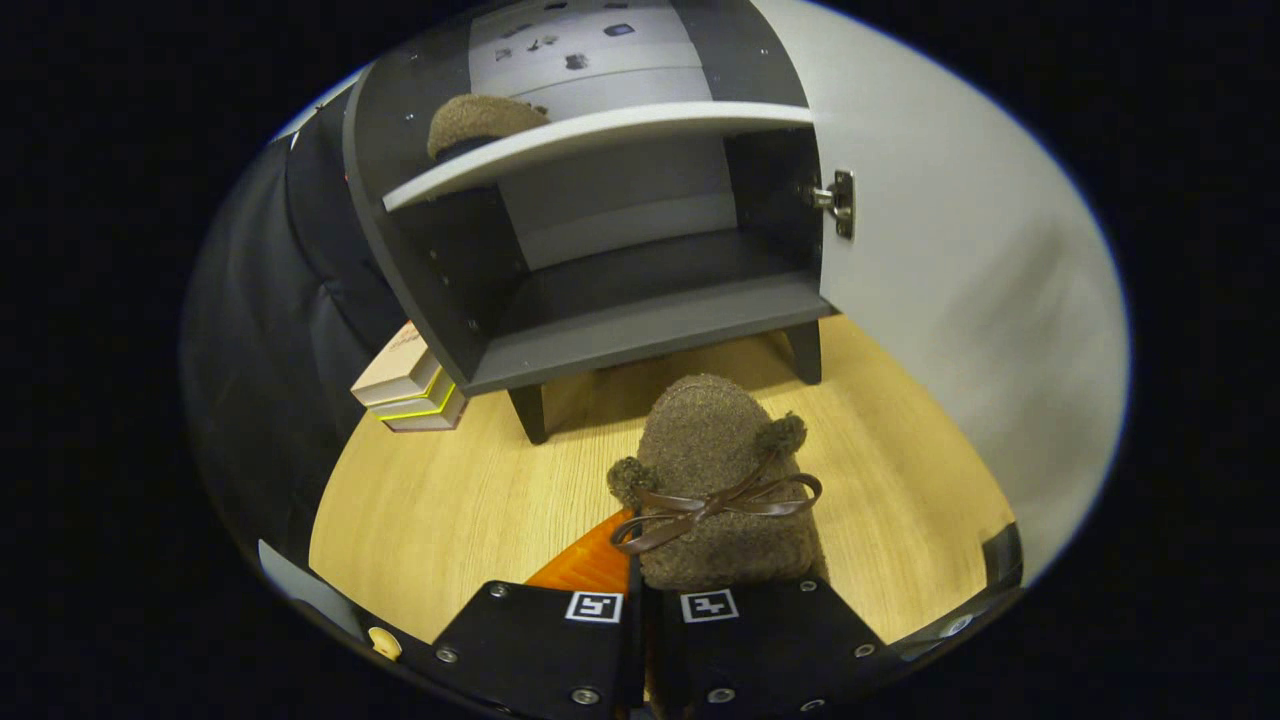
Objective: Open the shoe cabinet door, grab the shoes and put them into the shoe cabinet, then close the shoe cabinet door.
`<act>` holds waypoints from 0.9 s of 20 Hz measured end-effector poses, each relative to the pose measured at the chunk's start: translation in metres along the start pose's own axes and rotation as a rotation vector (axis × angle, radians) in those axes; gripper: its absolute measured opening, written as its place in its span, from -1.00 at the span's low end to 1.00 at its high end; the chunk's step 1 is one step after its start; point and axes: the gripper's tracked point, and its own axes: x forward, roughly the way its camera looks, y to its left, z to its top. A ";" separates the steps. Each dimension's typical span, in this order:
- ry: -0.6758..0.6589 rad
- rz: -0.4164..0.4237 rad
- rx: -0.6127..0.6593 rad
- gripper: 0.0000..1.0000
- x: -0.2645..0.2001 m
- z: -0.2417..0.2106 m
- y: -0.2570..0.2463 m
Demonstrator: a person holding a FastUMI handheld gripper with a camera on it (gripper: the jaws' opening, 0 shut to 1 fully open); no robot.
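Jaws [640, 600] pinched second shoe [715, 480]; cabinet [640, 340] door [960, 280] stood open. Next, likely: carry to lower shelf.

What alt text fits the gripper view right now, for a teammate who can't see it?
The gripper is shut on a brown fuzzy shoe with a ribbon bow, held just ahead of the open shoe cabinet. A matching shoe sits on the cabinet's upper shelf; the door stands open on the right.
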 end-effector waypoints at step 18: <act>-0.225 0.063 -0.146 -0.86 -0.053 0.262 0.048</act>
